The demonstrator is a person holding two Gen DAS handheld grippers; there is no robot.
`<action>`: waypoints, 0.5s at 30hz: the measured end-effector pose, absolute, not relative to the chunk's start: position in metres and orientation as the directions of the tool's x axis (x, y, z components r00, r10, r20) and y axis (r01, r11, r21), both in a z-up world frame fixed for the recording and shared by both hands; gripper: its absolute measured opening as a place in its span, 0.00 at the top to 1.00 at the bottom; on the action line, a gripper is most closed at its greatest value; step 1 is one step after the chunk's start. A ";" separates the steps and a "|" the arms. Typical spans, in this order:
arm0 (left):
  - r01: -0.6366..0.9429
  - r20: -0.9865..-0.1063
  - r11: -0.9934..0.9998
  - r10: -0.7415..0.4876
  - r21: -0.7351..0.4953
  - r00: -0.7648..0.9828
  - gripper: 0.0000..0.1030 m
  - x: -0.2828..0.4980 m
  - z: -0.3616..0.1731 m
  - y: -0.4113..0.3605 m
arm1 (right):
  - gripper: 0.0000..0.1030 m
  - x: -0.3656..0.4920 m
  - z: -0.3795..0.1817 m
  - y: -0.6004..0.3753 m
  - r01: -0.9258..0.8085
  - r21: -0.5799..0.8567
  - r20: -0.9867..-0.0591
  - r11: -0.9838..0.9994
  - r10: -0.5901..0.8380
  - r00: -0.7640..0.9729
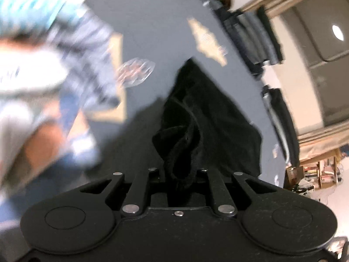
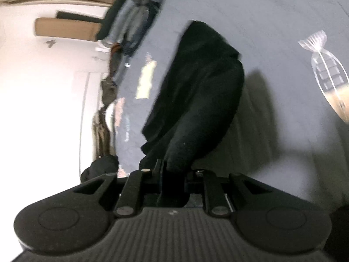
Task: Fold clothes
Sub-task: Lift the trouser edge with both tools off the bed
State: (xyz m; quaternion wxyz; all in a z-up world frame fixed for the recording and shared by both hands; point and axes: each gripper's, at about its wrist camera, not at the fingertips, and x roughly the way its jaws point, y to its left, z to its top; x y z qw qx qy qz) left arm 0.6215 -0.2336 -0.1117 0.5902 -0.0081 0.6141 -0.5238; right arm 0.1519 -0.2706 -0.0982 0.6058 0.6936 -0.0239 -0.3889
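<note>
While the dark blue patterned sheet (image 1: pixel 157 26) is spreading across the whole surface under us, we are seeing it carry pale printed motifs, one a cream patch (image 1: pixel 207 41). Over it we are holding the black garment (image 1: pixel 209 109), its cloth hanging in a bunched fold between our two claws and draping down toward the sheet. At the left edge of the left wrist view a blurred heap of striped and white clothes (image 1: pixel 50 61) is lying. We are keeping the left claw (image 1: pixel 177 174) nearly closed, pinching the garment's black fabric. We are keeping the right claw (image 2: pixel 174 174) nearly closed on another bunch of the same garment, which is trailing away across the sheet.
</note>
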 end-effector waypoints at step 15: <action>0.646 -0.647 0.330 -0.683 -0.688 -0.340 0.88 0.629 -0.056 -0.372 | 0.85 0.141 -0.076 -0.407 0.382 0.894 -0.443 -0.233 -0.577 0.686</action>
